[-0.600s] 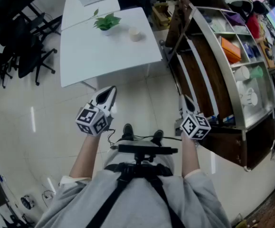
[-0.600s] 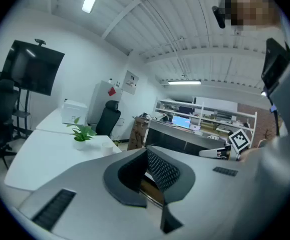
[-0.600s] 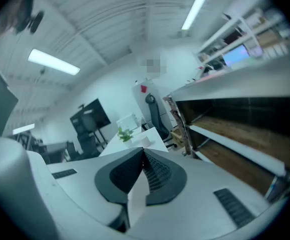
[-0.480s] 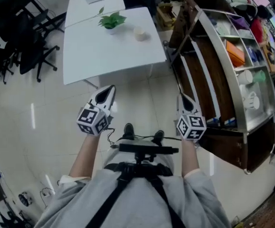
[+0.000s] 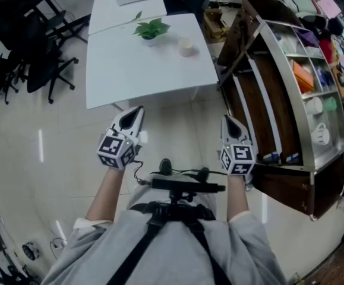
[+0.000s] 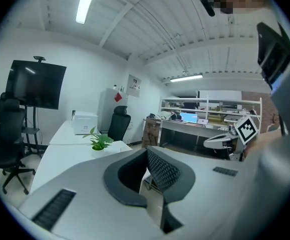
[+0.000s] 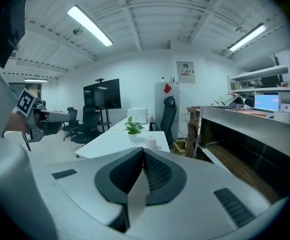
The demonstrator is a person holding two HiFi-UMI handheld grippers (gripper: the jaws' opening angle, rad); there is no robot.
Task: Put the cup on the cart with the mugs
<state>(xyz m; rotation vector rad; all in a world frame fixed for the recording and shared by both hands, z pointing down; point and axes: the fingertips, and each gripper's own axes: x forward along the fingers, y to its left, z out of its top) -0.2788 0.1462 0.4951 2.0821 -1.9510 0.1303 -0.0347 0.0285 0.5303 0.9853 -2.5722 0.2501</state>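
Plainly, the left gripper (image 5: 137, 111) and the right gripper (image 5: 227, 121) are both held with jaws pressed together and nothing between them. The cup (image 5: 186, 46) is seen standing on the white table (image 5: 136, 70) at twelve o'clock, near a potted plant (image 5: 151, 28) at its ten o'clock. The cart (image 5: 277, 58) with the mugs (image 5: 314, 105) is found at two o'clock, well apart from the cup.

Pale cup (image 5: 186, 46), seemingly upright, on white table (image 5: 142, 70); cart (image 5: 258, 88) well apart.

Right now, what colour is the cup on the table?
The cup is cream-white, clearest in the head view.
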